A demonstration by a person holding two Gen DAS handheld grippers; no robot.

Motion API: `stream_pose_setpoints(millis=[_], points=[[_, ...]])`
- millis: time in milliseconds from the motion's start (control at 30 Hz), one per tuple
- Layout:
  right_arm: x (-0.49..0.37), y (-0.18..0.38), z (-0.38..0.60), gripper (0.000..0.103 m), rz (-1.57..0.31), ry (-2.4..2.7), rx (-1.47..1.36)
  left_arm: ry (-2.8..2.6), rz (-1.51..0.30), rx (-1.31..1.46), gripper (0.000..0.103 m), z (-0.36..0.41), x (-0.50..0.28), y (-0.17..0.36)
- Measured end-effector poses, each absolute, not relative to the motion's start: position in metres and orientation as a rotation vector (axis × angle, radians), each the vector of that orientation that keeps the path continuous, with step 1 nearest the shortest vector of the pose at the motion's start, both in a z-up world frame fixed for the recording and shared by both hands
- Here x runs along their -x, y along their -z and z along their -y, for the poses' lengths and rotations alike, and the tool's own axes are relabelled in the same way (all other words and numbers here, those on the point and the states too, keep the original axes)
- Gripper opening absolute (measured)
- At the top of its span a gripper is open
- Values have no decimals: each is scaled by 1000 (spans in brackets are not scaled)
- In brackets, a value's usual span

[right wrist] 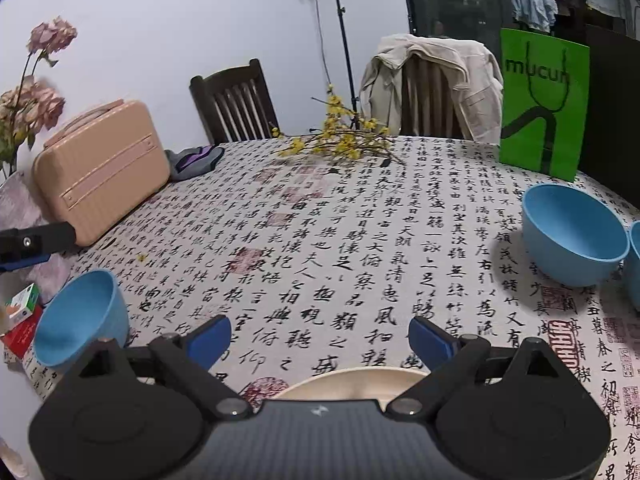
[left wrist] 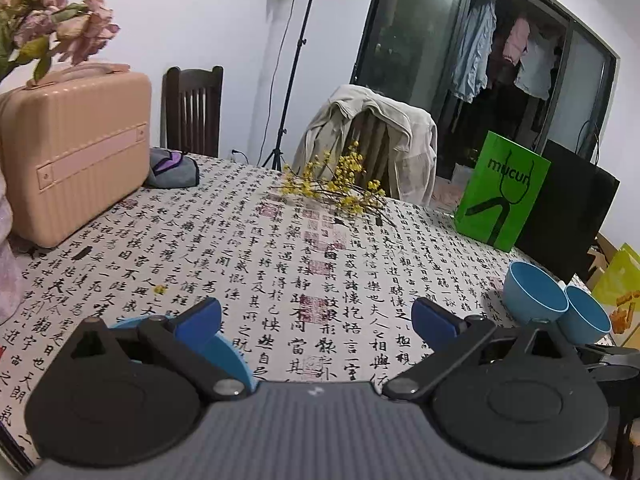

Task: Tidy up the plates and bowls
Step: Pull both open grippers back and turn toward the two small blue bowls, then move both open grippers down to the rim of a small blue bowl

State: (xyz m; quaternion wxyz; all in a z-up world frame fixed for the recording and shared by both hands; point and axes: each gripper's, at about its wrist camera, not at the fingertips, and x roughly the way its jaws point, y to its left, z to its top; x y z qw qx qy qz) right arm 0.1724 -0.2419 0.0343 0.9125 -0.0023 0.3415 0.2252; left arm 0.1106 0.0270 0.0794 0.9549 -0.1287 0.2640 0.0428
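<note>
In the left wrist view my left gripper point(left wrist: 316, 318) stands open over the calligraphy tablecloth point(left wrist: 280, 264). A blue bowl point(left wrist: 230, 356) lies partly hidden under its left finger. Two more blue bowls point(left wrist: 534, 292) point(left wrist: 588, 314) sit side by side at the table's right edge. In the right wrist view my right gripper point(right wrist: 320, 340) is open with nothing between its fingers. Just below it shows the rim of a cream plate point(right wrist: 352, 384). One blue bowl point(right wrist: 78, 316) sits at the left edge, a larger one point(right wrist: 572, 232) at the right, with another bowl point(right wrist: 634, 264) cut off beside it.
A pink suitcase point(right wrist: 104, 168) and a grey cloth point(right wrist: 196, 162) lie at the back left. A yellow flower branch point(right wrist: 340, 140) lies at the far side, a green paper bag point(right wrist: 544, 104) at the back right. Two chairs point(right wrist: 236, 104) stand behind the table. Small boxes point(right wrist: 22, 316) are at the left edge.
</note>
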Motion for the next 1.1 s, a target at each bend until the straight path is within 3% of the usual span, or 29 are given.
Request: stream_pose_setpoints(millis=[1100], points=[[-201, -34, 335, 96, -644, -328, -103, 22, -635, 242, 103, 49, -183, -76]])
